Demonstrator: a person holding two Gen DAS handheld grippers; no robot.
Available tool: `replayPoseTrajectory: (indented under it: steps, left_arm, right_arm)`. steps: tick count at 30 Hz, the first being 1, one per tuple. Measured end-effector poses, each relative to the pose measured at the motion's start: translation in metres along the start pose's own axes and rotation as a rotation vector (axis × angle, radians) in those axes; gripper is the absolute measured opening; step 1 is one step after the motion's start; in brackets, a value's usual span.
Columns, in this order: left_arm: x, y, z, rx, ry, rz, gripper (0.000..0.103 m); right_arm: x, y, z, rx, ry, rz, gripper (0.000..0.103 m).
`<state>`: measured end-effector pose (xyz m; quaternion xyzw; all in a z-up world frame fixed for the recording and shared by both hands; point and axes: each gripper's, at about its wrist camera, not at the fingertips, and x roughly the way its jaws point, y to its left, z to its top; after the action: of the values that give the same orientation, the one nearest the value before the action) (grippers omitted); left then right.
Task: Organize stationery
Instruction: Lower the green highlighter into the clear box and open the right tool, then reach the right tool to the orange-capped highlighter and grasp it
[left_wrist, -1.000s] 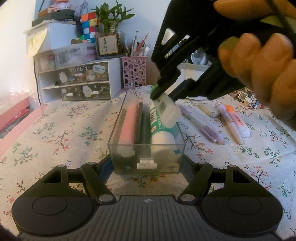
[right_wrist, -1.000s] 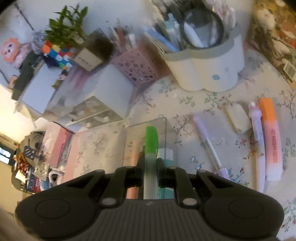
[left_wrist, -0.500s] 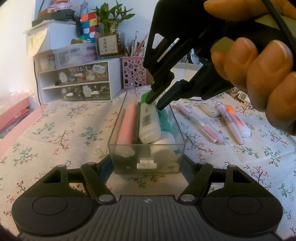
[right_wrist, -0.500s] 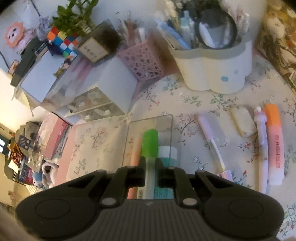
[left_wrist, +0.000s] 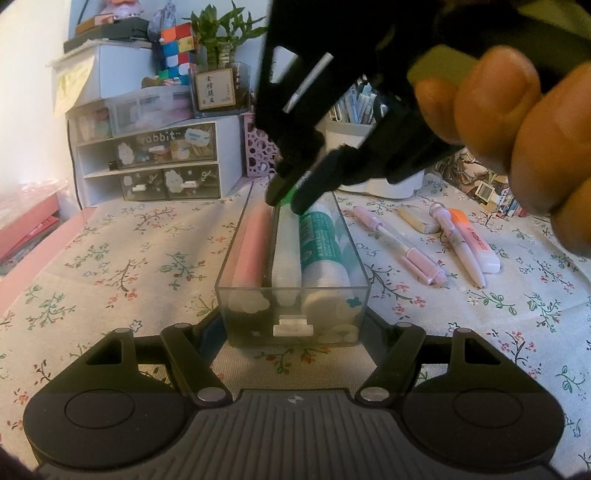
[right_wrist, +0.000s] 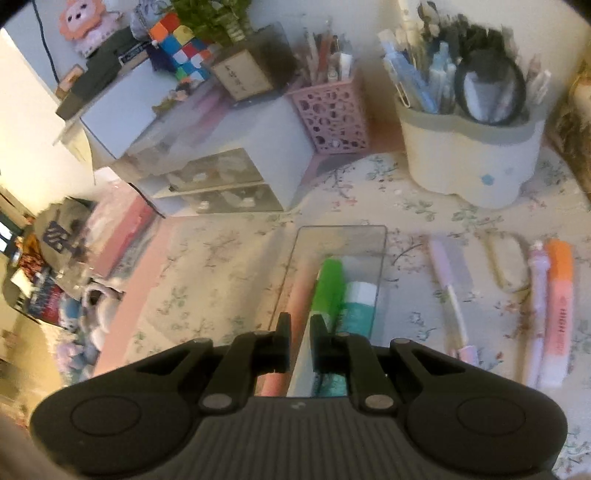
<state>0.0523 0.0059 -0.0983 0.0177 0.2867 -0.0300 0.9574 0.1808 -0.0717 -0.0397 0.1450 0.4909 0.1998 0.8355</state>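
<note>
Green-capped highlighter (left_wrist: 286, 254) lay in clear box (left_wrist: 291, 310) between pink marker (left_wrist: 251, 251) and teal-labelled glue stick (left_wrist: 321, 254). Box stood on floral desk (left_wrist: 129, 266), clamped at near end by left hand-held gripper (left_wrist: 293, 325). Right hand-held gripper (right_wrist: 299, 343) hung over highlighter, jaws narrow; grip or mere closeness impossible to tell. Lay loose right of box: pink pen (left_wrist: 400, 243), eraser (left_wrist: 419, 221), white pen (left_wrist: 458, 247), orange highlighter (left_wrist: 476, 243).
</note>
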Motion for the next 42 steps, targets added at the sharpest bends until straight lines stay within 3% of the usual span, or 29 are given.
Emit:
replayPoseTrajectory:
  steps: [6,12,18,22,25,30,36,39,42]
  left_arm:
    - [0.000,-0.001,-0.001,0.001,-0.001,0.001,0.072]
    - [-0.001,-0.004,-0.001,0.007,-0.001,0.005,0.072]
    - [-0.003,-0.010,-0.001,0.034,-0.004,0.029,0.072]
    - [-0.004,-0.013,-0.001,0.040,-0.004,0.035,0.072]
    - [-0.004,-0.007,0.000,-0.008,0.013,0.008,0.072]
    - [-0.004,-0.009,0.000,-0.003,0.014,0.010,0.072]
    - [-0.003,-0.010,0.000,-0.001,0.011,0.009,0.072]
    - [-0.003,-0.010,-0.001,0.000,0.007,0.009,0.072]
    - [-0.003,-0.010,-0.001,0.003,0.006,0.006,0.072]
  right_arm:
    - [0.000,-0.018,-0.004,0.021,-0.004,0.037,0.014]
    - [-0.037,-0.059,-0.008,0.077,-0.136,0.043,0.015]
    - [-0.070,-0.121,-0.008,0.187,-0.239,-0.100,0.023]
    - [-0.071,-0.140,-0.014,0.183,-0.231,-0.185,0.023]
    - [-0.068,-0.156,-0.023,0.234,-0.225,-0.194,0.023]
    - [-0.061,-0.171,-0.032,0.252,-0.197,-0.225,0.023]
    - [-0.051,-0.169,-0.028,0.220,-0.188,-0.215,0.024]
    - [-0.045,-0.165,-0.024,0.202,-0.177,-0.211,0.029]
    - [-0.038,-0.156,-0.020,0.146,-0.166,-0.246,0.030]
